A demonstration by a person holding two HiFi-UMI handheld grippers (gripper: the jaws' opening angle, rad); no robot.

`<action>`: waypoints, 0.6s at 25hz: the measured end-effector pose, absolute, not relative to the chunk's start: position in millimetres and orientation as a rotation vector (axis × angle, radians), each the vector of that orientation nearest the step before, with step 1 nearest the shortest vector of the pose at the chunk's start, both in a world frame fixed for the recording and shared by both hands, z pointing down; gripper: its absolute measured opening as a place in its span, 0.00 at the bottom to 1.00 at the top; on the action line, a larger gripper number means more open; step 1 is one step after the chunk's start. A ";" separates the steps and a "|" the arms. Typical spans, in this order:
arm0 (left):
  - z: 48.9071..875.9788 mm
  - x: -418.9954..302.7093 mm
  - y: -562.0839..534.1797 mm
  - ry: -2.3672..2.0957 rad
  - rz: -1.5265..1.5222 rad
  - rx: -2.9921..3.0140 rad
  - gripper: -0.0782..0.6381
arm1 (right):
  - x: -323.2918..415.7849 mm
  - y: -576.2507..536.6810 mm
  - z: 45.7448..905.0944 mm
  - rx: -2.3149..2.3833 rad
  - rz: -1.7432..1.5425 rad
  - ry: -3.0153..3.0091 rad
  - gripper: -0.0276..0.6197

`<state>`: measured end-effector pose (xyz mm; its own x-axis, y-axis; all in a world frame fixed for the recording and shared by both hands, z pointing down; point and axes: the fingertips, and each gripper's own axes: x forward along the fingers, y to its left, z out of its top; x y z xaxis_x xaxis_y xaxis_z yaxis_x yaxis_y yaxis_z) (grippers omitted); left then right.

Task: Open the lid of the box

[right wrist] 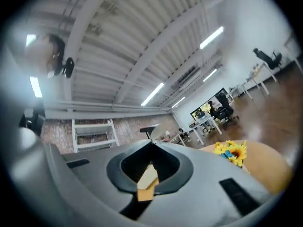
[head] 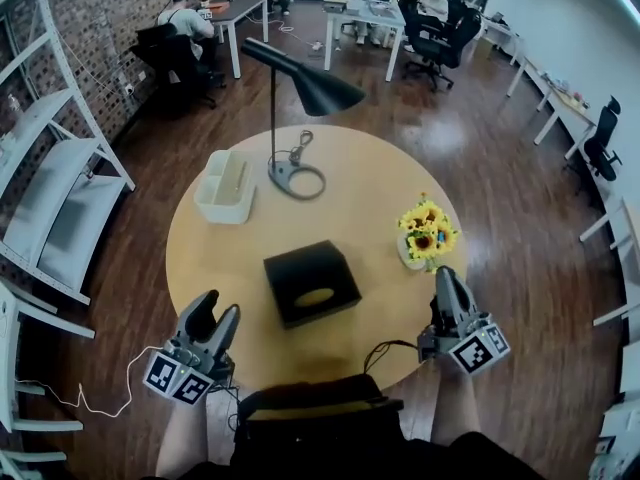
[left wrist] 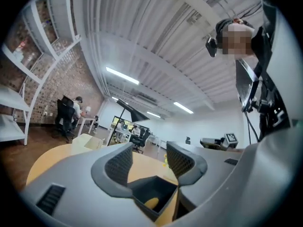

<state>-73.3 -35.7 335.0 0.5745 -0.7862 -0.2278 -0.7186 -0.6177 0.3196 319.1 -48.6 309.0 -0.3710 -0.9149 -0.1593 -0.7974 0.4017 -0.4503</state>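
1. Head view: the black box (head: 318, 308) sits in the middle of the table (head: 210, 258), ahead of both claws, untouched.
2. Left claw (head: 219, 311) is spread and empty, right claw (head: 447, 278) pressed together.
3. Lid (head: 305, 273) looks light, stiff, kinda slick, so I'd grab an edge.

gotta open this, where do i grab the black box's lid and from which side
Likely the lid's side edges, from above: the black box lies flat, slightly turned, its top plain apart from an oval slot, no handle showing.
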 end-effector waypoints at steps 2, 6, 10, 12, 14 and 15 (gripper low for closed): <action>329.7 -81.2 -31.1 -1.308 -0.581 2.579 0.28 | 327.9 -40.2 315.5 -1.458 -0.439 2.266 0.05; 324.6 -66.5 -28.1 -1.324 -0.512 2.640 0.28 | 342.3 -26.2 307.4 -1.499 -0.358 2.287 0.05; 324.3 -55.5 -33.0 -1.324 -0.472 2.653 0.28 | 352.1 -13.8 294.7 -1.512 -0.307 2.281 0.05; 322.7 -58.2 -36.0 -1.339 -0.501 2.628 0.28 | 352.2 -8.9 291.5 -1.520 -0.290 2.285 0.05; 321.2 -60.2 -37.4 -1.347 -0.510 2.622 0.28 | 351.9 -5.3 290.5 -1.530 -0.282 2.282 0.04; 321.4 -60.2 -37.1 -1.346 -0.498 2.630 0.28 | 351.5 -3.5 290.5 -1.539 -0.281 2.279 0.04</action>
